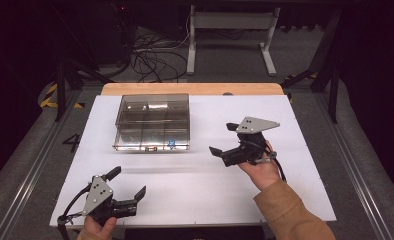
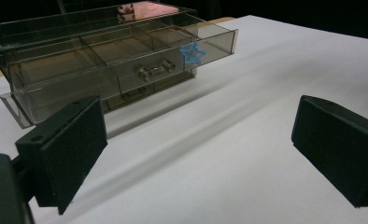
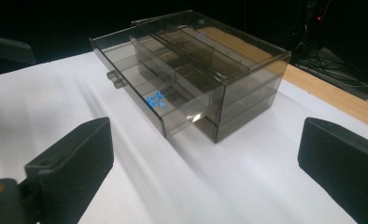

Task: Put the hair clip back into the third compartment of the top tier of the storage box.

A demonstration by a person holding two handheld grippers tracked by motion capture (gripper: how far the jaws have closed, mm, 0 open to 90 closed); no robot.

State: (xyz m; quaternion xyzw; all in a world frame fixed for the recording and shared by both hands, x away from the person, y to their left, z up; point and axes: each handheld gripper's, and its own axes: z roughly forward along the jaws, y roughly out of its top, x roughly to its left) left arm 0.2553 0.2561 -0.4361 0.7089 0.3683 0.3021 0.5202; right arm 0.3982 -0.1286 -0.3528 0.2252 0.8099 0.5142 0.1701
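Top drawer of the smoked clear drawer box stands pulled out toward me, blue star sticker on its front beside the small handle. I judge it's left out so its compartments can be reached; they look empty from here. My right gripper sits just right of the box, jaws spread wide, nothing between them, aimed at the drawer's corner. My left gripper waits well in front of the box, jaws wide too, holding nothing, likely on standby. The box sits on a white surface, wooden strip behind the box. Dark room, cables and a grey frame on the floor beyond it.
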